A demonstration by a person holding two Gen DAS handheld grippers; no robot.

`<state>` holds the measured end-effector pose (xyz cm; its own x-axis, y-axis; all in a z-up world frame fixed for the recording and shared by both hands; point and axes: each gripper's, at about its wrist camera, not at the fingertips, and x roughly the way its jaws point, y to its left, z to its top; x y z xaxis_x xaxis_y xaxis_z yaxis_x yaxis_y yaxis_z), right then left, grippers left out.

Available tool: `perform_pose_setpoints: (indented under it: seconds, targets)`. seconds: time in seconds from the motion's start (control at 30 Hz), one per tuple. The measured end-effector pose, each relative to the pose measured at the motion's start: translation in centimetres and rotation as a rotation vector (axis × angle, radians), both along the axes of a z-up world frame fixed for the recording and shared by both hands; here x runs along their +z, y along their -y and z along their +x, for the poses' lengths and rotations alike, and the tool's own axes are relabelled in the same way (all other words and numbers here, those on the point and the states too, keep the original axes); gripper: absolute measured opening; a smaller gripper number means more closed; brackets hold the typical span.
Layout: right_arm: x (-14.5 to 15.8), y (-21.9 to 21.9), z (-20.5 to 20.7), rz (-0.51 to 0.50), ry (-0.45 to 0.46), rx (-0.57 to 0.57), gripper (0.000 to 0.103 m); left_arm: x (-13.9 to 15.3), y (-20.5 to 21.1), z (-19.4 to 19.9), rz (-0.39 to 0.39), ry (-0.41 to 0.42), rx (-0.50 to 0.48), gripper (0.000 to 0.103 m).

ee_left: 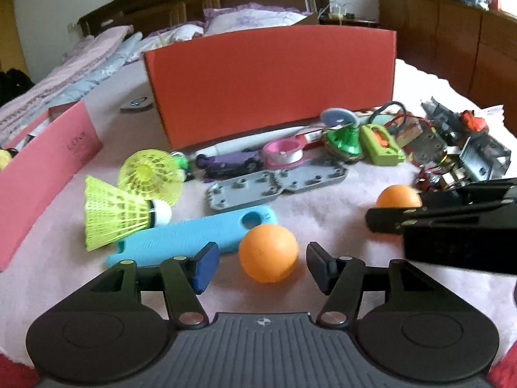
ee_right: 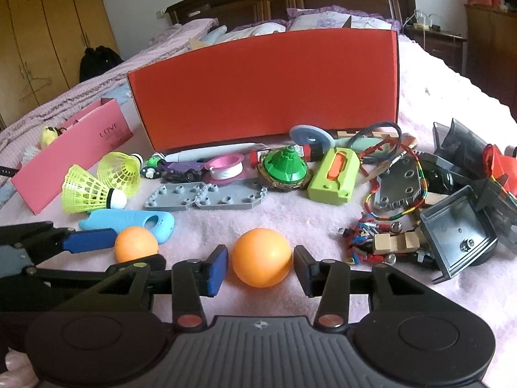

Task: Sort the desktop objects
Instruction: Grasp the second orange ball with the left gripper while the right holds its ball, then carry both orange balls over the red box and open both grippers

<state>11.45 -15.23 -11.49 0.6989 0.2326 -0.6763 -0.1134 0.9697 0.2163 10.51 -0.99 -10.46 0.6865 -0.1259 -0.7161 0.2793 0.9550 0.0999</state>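
each gripper had its own orange ball sat right between the jaws, left gripper [ee_left: 258, 266] with left ball [ee_left: 268, 253] clearly loose, right gripper [ee_right: 260, 266] around right ball [ee_right: 261, 257] looked barely open too, no contact I think

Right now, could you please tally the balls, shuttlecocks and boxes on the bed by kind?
Orange balls: 2
Yellow shuttlecocks: 2
Boxes, red and pink: 2
Total: 6
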Motion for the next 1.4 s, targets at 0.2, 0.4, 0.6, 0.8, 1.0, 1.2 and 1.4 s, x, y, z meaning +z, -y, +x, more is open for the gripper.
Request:
perform_pose_setpoints:
  seconds: [0.2, 0.4, 0.6, 0.8, 1.0, 1.2, 1.4]
  targets:
    - [-0.2, 0.3, 0.2, -0.005, -0.012, -0.002, 0.047, -0.7, 0.8, 0.1, 0.002, -0.018, -0.008, 0.049]
    - [-0.7, 0.3, 0.7, 0.0, -0.038, -0.008, 0.049, -0.7, 0.8, 0.3, 0.003, -0.023, -0.007, 0.047]
    - [-0.8, 0.0, 1.1, -0.025, -0.061, 0.015, 0.05, -0.8, 0.5, 0.6, -0.031, -0.048, 0.001, 0.04]
    - [-0.4, 0.0, 0.6, -0.044, -0.041, -0.009, 0.042, -0.2, 0.0, 0.5, -0.033, -0.049, 0.019, 0.04]
    - [0.8, 0.3, -0.1, -0.052, -0.003, -0.01, 0.042, 1.2, -0.2, 0.0, -0.036, -0.021, 0.024, 0.04]
    - [3.4, 0.3, -0.7, -0.047, 0.047, 0.011, 0.042, 3.6, 0.1, -0.3, -0.046, 0.03, 0.012, 0.04]
    - [6.4, 0.7, 0.9, -0.043, 0.094, 0.032, 0.042, 7.0, 0.9, 1.4, -0.006, 0.122, -0.018, 0.04]
